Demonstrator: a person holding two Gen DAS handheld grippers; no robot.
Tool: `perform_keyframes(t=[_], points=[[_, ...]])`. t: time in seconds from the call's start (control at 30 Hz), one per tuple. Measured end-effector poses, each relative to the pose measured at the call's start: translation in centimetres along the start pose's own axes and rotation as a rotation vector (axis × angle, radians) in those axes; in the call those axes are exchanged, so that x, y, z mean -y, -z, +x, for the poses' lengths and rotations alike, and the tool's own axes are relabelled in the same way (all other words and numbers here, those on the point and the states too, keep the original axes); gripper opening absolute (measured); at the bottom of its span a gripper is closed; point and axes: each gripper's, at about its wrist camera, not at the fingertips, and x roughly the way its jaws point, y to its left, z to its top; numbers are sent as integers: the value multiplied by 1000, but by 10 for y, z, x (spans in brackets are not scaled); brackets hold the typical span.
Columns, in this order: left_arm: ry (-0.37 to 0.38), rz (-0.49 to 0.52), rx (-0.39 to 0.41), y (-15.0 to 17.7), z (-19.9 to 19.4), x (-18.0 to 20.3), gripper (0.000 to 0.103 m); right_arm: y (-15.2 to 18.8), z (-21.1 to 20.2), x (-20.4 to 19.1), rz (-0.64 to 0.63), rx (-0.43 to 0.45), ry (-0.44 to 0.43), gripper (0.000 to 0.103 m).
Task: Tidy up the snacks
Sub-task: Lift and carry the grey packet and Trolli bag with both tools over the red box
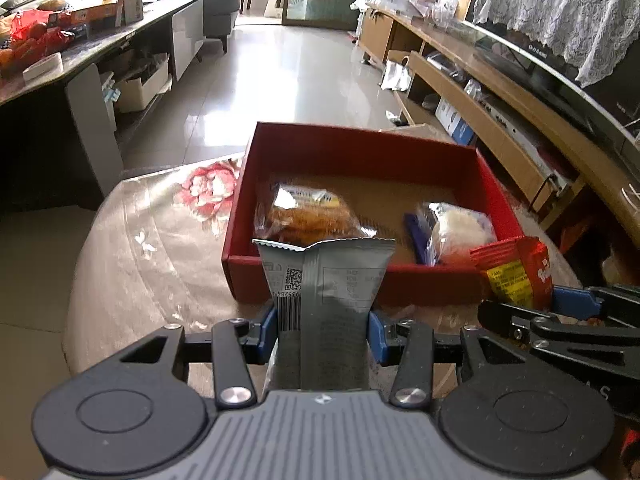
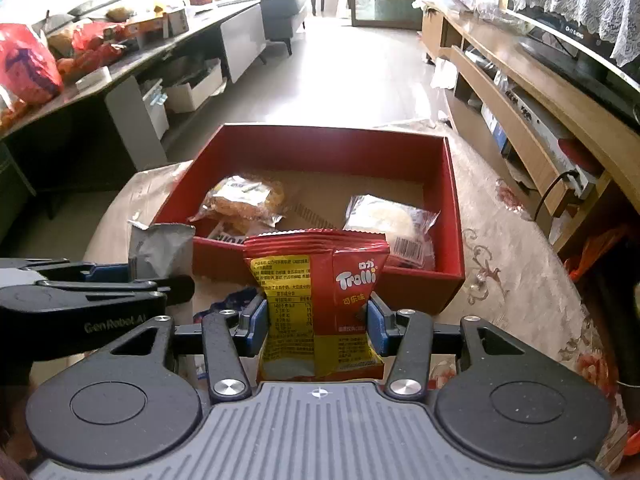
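My left gripper (image 1: 323,330) is shut on a grey snack packet (image 1: 326,280), held upright just in front of the red box (image 1: 360,148). My right gripper (image 2: 317,324) is shut on a red Trolli gummy packet (image 2: 320,292), also held up before the red box (image 2: 320,140). Inside the box lie a wrapped golden pastry (image 1: 304,216) on the left and a wrapped white bun (image 1: 460,228) on the right. The same pastry (image 2: 244,200) and bun (image 2: 388,216) show in the right wrist view. Each gripper appears at the edge of the other's view, side by side.
The box sits on a round table with a flowered cloth (image 1: 160,224). A long dark counter (image 1: 100,48) with bags and boxes runs along the left. A wooden TV stand (image 1: 500,92) lines the right wall. Shiny tiled floor (image 1: 288,72) stretches beyond the table.
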Motion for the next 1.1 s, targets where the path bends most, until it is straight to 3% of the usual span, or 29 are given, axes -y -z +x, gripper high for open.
perform_keyframes(t=[1.1], points=[[-10, 15, 108, -63, 11, 19, 46, -46, 5, 14, 57, 103, 14, 57]])
